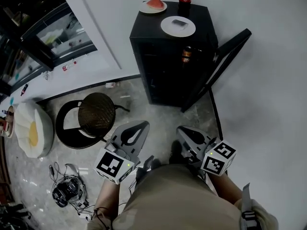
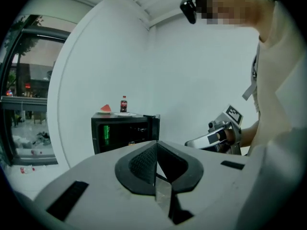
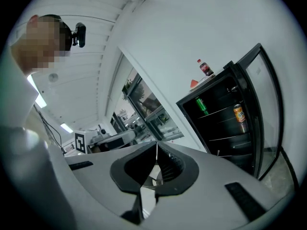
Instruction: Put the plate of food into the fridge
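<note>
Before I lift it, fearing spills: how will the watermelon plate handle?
The plate looks rigid and shallow, likely slippery to pinch. The watermelon slice lies loose; tilting may slide it off. Near the fridge corner, a push could tip it.

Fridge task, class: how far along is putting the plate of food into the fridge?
Done: the fridge door stands open.
In hand: nothing. The left hand-held gripper and right hand-held gripper are both shut and empty, away from the fridge.
Left: the watermelon plate and the white plate sit on top of the fridge; one must be lifted and set inside.
</note>
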Action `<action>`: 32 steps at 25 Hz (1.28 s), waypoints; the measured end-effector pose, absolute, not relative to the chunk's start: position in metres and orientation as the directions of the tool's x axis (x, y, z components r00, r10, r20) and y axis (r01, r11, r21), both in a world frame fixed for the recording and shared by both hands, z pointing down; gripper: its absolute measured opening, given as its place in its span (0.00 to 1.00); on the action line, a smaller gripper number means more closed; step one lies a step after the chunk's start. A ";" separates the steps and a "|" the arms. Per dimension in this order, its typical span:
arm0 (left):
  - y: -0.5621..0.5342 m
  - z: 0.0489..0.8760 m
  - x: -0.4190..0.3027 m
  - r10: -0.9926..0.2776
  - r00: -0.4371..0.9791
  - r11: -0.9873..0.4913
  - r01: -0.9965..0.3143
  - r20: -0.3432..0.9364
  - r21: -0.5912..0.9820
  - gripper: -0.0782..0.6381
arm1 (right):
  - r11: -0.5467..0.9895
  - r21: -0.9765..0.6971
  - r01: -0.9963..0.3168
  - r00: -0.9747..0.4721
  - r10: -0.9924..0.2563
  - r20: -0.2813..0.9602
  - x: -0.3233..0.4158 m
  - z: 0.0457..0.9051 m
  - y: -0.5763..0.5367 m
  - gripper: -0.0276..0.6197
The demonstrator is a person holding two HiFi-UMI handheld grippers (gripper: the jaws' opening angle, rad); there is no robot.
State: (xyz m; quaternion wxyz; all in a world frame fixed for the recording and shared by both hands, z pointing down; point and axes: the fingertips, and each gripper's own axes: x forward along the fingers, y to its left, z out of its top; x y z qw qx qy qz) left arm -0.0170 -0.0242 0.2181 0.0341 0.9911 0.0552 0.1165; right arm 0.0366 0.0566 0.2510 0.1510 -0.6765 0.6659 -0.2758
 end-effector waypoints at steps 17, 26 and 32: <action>-0.049 0.190 0.131 0.020 0.954 -0.939 0.121 0.299 -0.322 0.13 | -0.082 -0.647 -0.758 -0.044 -0.983 0.176 0.122 0.271 0.076 0.08; -0.092 0.196 0.204 -0.086 0.925 -0.850 0.125 0.370 -0.511 0.13 | -0.085 -0.671 -0.736 -0.054 -0.982 0.184 0.148 0.282 0.086 0.08; -0.107 0.204 0.236 -0.109 0.899 -0.795 0.177 0.424 -0.580 0.21 | -0.095 -0.667 -0.739 -0.060 -0.977 0.206 0.162 0.289 0.090 0.08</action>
